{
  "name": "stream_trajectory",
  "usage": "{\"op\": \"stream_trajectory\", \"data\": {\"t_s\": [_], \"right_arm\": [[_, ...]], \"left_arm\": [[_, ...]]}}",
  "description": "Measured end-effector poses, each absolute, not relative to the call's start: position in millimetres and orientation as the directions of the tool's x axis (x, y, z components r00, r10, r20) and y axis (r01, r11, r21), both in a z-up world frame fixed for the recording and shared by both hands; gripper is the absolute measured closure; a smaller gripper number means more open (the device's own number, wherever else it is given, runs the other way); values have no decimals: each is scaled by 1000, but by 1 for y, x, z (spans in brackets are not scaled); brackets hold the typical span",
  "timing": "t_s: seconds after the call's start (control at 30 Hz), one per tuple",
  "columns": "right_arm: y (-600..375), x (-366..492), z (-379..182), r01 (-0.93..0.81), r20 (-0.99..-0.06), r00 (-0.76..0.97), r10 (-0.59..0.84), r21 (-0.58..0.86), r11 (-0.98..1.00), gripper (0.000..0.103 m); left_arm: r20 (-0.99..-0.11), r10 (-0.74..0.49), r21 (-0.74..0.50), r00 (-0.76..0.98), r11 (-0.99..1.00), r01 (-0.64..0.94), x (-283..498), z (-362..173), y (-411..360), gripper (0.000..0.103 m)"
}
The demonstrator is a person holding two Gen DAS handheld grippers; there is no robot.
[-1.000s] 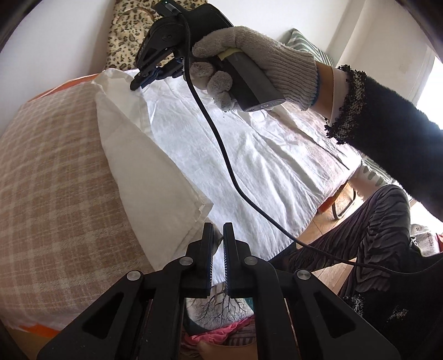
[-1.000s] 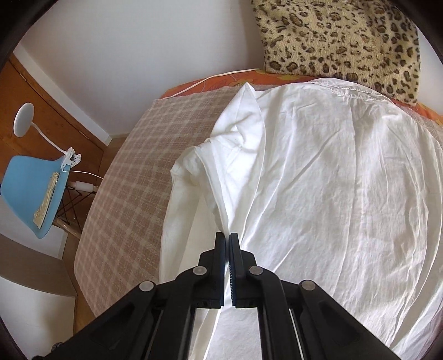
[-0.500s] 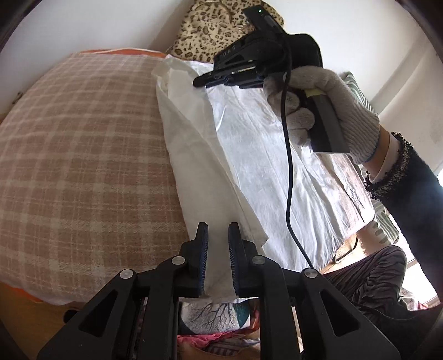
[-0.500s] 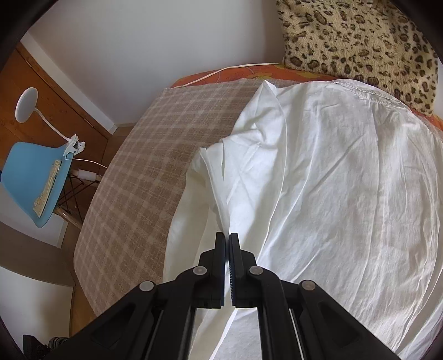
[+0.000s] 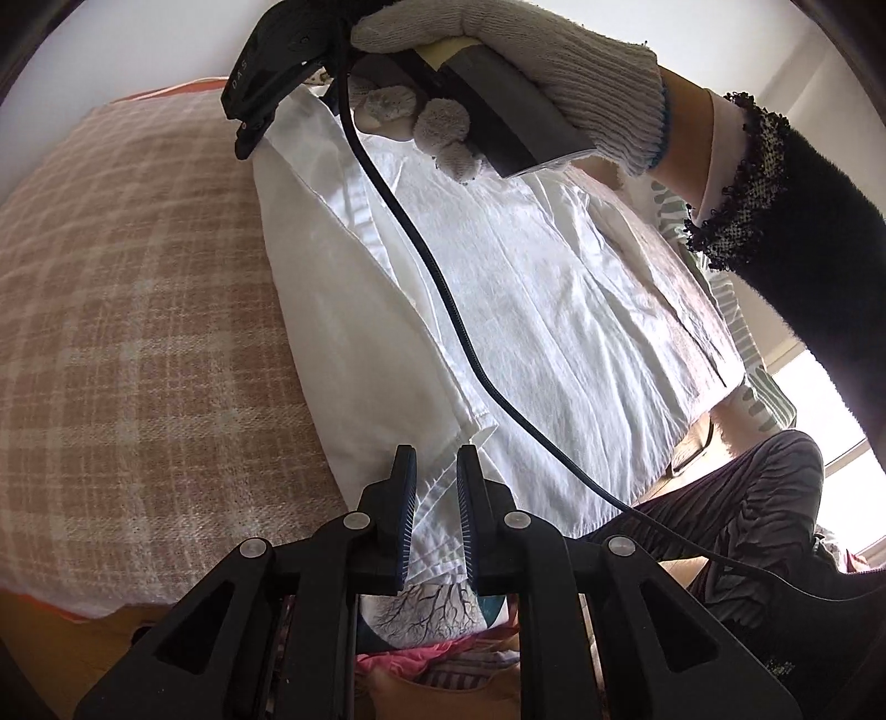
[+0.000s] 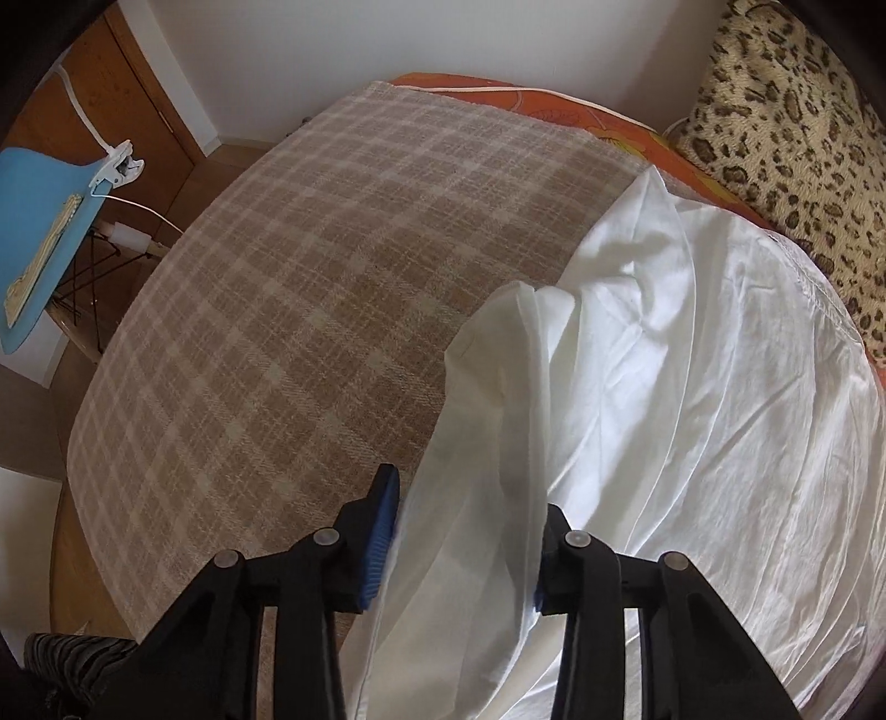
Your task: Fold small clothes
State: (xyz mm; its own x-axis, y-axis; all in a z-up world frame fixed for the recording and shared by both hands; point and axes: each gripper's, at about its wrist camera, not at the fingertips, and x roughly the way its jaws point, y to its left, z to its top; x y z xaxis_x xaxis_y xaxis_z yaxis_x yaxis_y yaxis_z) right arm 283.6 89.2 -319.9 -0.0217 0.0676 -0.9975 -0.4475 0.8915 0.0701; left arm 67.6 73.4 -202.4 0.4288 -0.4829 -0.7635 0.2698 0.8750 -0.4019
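Observation:
A white garment (image 5: 554,310) lies spread on a plaid-covered bed, its left side folded over into a long flap. My left gripper (image 5: 436,471) hovers at the near hem with its jaws slightly apart; cloth shows in the gap, not pinched. In the right wrist view my right gripper (image 6: 470,493) points down over the garment (image 6: 692,415) at the far end of the flap. Its jaws are opening, and a loose fold of white cloth hangs between them without being pressed. In the left wrist view a gloved hand (image 5: 526,50) holds the right gripper (image 5: 249,127) near the collar end.
The plaid blanket (image 6: 304,304) stretches left of the garment. A leopard-print cushion (image 6: 786,138) lies beyond the collar. A blue chair (image 6: 39,221) stands off the bed's left side. A black cable (image 5: 443,288) hangs across the garment. The person's striped leg (image 5: 747,498) is at the near right.
The right gripper's jaws went from shut on the fold to wide apart, and it moved down toward the flap. The left jaws parted a little and shifted along the near hem.

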Motion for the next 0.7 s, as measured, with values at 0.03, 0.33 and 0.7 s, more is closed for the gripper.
{"op": "stream_trajectory", "data": {"t_s": [0.03,0.33,0.7], "right_arm": [[87,284,-322,-442,-998,-19,68,69,895,79],[15,277,-291,-259,-965,68,252,227,939,103],[-89,255,-279,-57,-924,131,358,354,934,103]], "left_arm": [[-765,-481,-400,429,876,270,67,-203,73,90],[-721,-418,-347,553,908,234,70,-169,100,90],[-757,-369,-284,540,929,236,91,-180,82,90]]}}
